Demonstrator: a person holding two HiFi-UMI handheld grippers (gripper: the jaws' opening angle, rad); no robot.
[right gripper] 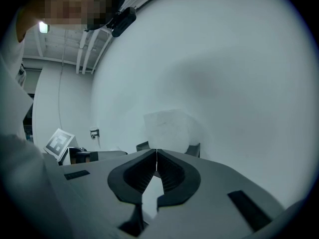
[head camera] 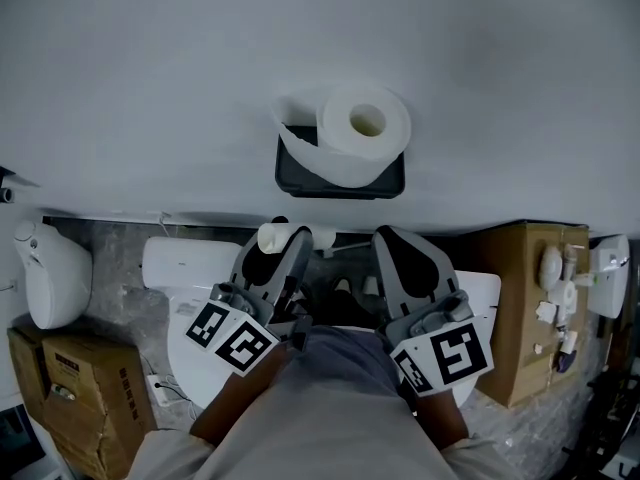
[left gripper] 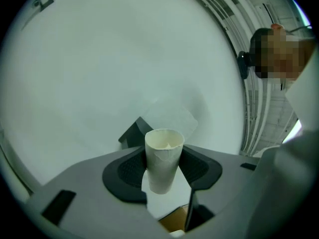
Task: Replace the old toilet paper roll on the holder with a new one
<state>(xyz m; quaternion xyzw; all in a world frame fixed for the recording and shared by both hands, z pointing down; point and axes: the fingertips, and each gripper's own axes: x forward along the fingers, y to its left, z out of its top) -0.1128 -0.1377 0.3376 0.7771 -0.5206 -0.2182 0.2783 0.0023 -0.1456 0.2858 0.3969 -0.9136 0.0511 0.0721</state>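
**Empty tube in left claw, full roll on the holder**

At the near left, a cardboard box is seen on the floor beside the white toilet. The left gripper is clenched on an empty cardboard tube. The tube is gripped across its middle by both pads, and its open end sticks out past the jaws. It is held just below the wall holder and a little to its left. On the far white wall, between the two grippers and above them, a full toilet paper roll is seated on the dark holder. Its loose end is draped down on the left side. The right gripper is clenched shut, and nothing is held between its pads. At the right, a second cardboard box is seen against the wall.
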